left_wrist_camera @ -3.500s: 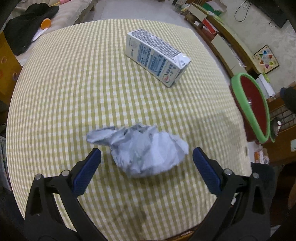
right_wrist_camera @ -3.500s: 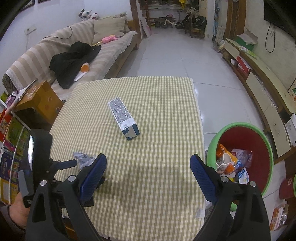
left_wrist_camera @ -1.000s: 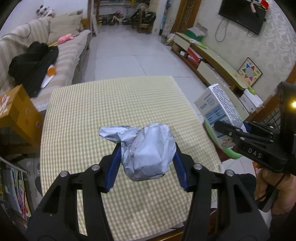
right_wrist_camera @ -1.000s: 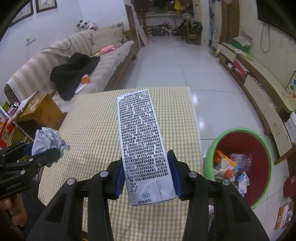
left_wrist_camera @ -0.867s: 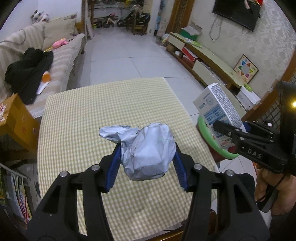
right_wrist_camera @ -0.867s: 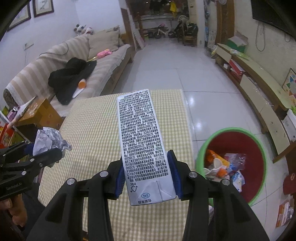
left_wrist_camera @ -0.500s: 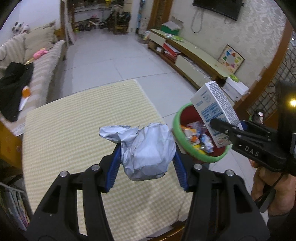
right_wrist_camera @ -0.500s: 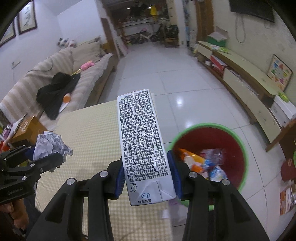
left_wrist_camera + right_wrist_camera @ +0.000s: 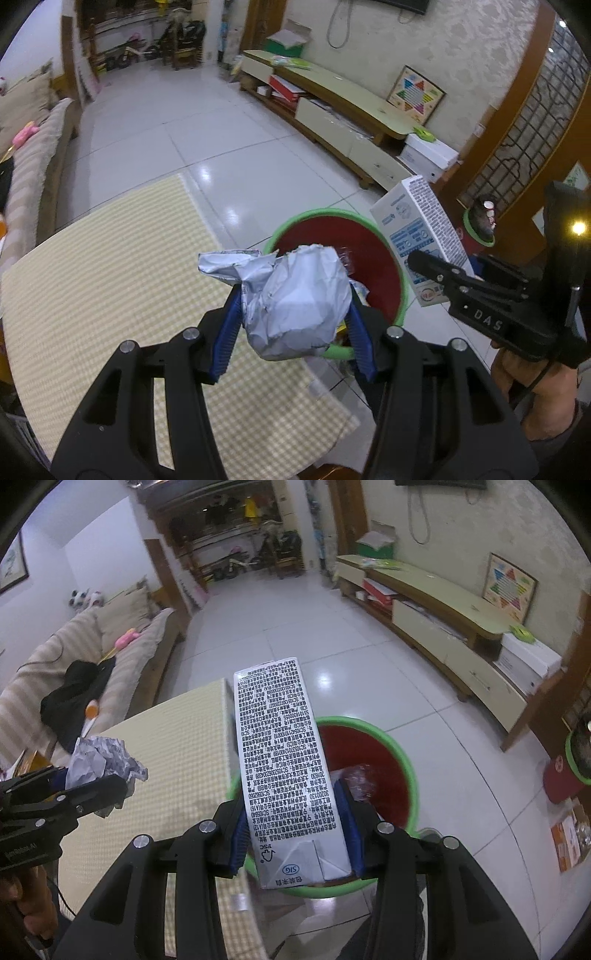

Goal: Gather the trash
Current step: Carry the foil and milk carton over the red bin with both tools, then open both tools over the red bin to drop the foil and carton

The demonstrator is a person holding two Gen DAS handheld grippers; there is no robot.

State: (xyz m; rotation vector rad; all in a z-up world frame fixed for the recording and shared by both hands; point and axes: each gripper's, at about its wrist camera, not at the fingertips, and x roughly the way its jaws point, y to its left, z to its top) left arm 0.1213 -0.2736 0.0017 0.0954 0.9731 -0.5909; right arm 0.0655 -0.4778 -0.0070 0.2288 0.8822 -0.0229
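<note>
The counter (image 9: pixel 110 288), under a yellow check cloth, fills the lower left of the left wrist view; the right wrist view shows only its near corner. Just beside its edge on the floor stands the bin (image 9: pixel 410 775), green-rimmed and red inside. The right wrist view looks into it past the carton and shows clear wrappers (image 9: pixel 360 777) lying there; the left wrist view hides most of that behind the paper. The carton (image 9: pixel 284 771) is clamped at its folded end between the blue fingers (image 9: pixel 239 832) of the right gripper (image 9: pixel 293 830), held in the air over the bin's near rim. Only the left wrist view shows its blue-printed side face (image 9: pixel 421 240). The paper (image 9: pixel 295 299), a crumpled grey-white wad, is squeezed between the fingers (image 9: pixel 226 332) of the left gripper (image 9: pixel 291 332), above the counter's edge, in front of the bin.
</note>
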